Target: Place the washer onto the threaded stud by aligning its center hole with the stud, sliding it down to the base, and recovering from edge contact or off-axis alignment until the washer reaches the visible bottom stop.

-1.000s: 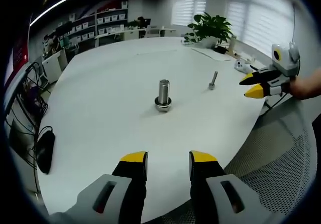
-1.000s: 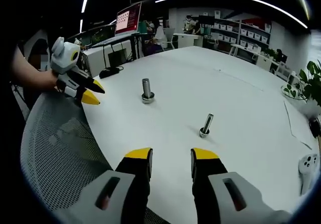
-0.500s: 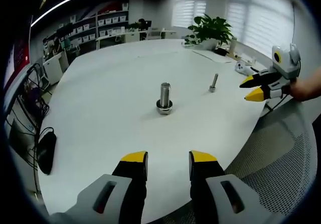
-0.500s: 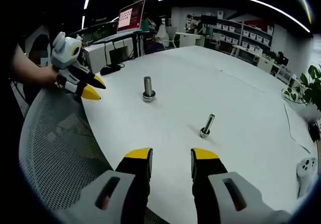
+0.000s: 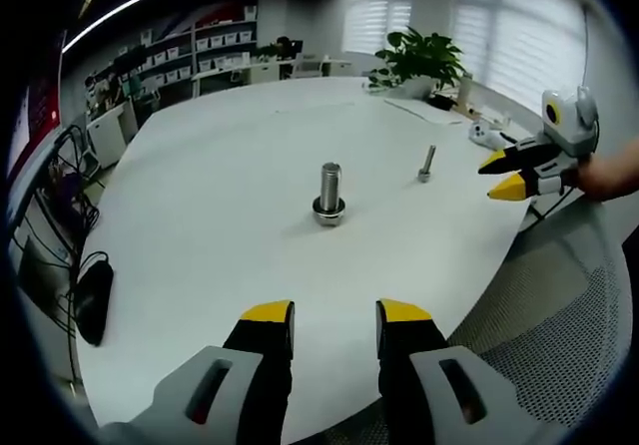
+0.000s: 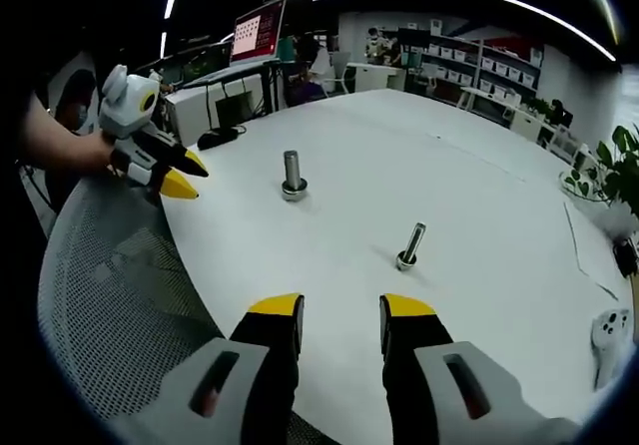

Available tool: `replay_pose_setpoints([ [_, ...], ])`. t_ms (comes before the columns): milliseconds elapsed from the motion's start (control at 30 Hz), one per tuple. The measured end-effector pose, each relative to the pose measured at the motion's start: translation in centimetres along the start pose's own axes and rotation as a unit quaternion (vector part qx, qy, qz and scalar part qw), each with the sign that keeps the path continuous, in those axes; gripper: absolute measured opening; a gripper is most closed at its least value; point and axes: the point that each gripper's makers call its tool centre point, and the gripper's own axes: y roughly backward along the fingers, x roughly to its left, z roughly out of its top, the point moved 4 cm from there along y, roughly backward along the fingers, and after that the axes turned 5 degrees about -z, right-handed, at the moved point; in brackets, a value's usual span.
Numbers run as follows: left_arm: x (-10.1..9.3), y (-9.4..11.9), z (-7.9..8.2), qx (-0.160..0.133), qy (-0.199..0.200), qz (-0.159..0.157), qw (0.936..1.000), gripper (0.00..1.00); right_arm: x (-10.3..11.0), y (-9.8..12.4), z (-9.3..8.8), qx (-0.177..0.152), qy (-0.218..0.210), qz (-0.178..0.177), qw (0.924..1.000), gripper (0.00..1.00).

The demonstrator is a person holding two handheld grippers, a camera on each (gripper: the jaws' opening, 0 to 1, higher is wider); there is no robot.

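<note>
On the white bench (image 5: 200,225) the thick threaded stud (image 5: 329,189) stands upright with the washer (image 5: 328,210) around its base; a thinner bolt (image 5: 426,163) stands well apart from the stud. The left gripper (image 5: 332,315) and right gripper (image 6: 340,310) hold their jaws parted and empty, near the bench edge

I get even, bright light on the white counter (image 5: 200,206) from ceiling strips and blinds; shadows are soft, edges bend heavily, and the background blurs slightly.
</note>
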Motion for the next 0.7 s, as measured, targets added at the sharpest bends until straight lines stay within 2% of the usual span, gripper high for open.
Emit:
replay_pose_setpoints([
  [700,0.01,-0.07,-0.03,0.006,-0.001,0.0,1.0,0.31,-0.24,0.02,0.02,-0.001,-0.001,-0.006,1.0,0.33],
])
